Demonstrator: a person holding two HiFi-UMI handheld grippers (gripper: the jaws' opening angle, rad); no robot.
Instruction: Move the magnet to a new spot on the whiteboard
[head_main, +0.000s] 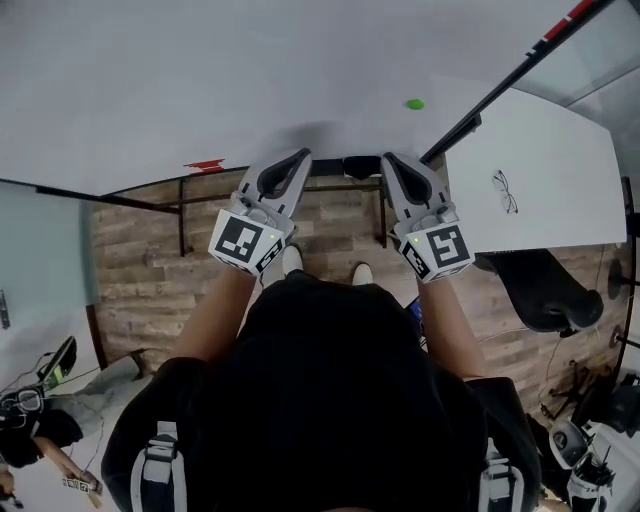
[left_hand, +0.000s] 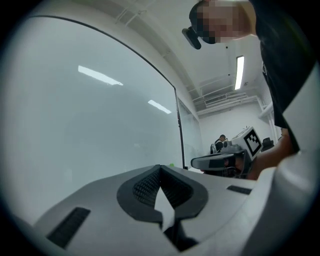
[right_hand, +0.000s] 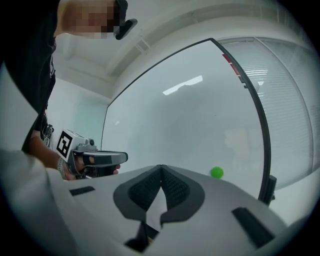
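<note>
— Magnet (head_main: 414, 104) first: where is it?
— It's a small green dot on the whiteboard (head_main: 200, 80), beyond and to the right of the right gripper (head_main: 388, 160), near the board's dark frame (head_main: 500, 85). Nothing touches it.
— And the jaws?
— Both pairs are pressed together with nothing between them, the left gripper (head_main: 303, 156) included. The two grippers sit side by side, pointed at the board.
— How would you take it?
— The right one looks better placed. Its jaws should part before it arrives, then come square onto the magnet and close on its sides. A skewed pinch could flick such a small thing away.
— Which view helps?
— The right gripper view shows the magnet just right of its jaw tips. The left gripper view gives at most a green speck past its jaws. Only the head view shows the red mark (head_main: 205, 165) and the bare board around it for choosing a new spot.
</note>
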